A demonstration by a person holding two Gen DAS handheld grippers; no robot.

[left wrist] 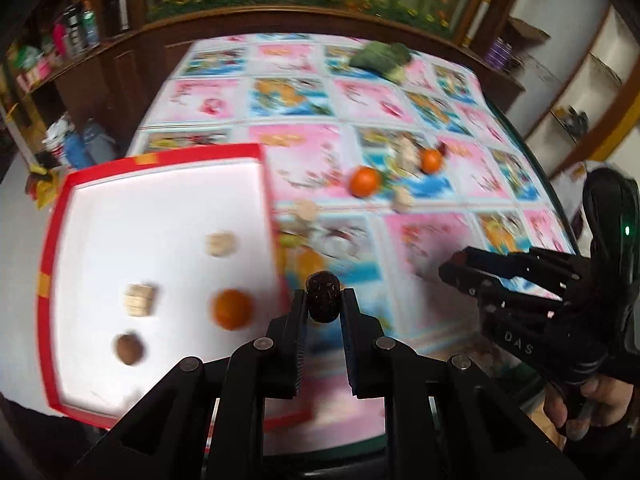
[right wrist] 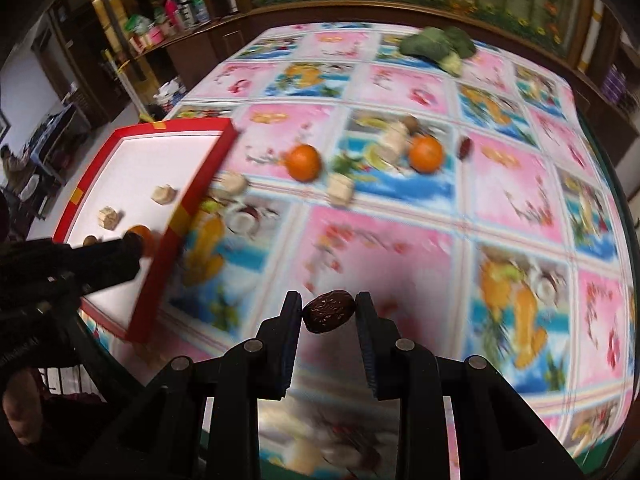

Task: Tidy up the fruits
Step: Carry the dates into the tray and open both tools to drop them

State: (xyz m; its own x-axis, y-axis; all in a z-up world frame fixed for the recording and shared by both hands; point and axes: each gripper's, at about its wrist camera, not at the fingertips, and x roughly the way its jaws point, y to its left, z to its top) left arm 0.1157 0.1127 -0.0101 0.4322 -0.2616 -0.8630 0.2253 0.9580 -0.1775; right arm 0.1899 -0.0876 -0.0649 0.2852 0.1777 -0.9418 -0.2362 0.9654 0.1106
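The left gripper (left wrist: 324, 304), a black two-finger tool, is clamped on a dark, wrinkled red date (left wrist: 323, 298) held upright between its fingertips, above the near right edge of the shallow red-rimmed white tray (left wrist: 60, 216). The right gripper (right wrist: 329, 310), of the same black make, is clamped on a second dark wrinkled date (right wrist: 329, 311) lying crosswise between its pads, above the near part of the table covered by a glossy pink-and-blue fruit-print cloth (right wrist: 400, 240).

The tray sits at the table's left edge. Inside it lie two pale beige chunks (left wrist: 220, 244), a round orange tangerine (left wrist: 233, 309) and a small brown round fruit (left wrist: 129, 349).

Out on the cloth near the table's middle lie two more orange tangerines (right wrist: 305, 162), a few pale beige chunks (right wrist: 341, 189) and a small dark red date (right wrist: 465, 148). A green leafy vegetable (right wrist: 436, 46) rests near the far edge.

A person's hand (left wrist: 592, 404) grips the right tool's handle.
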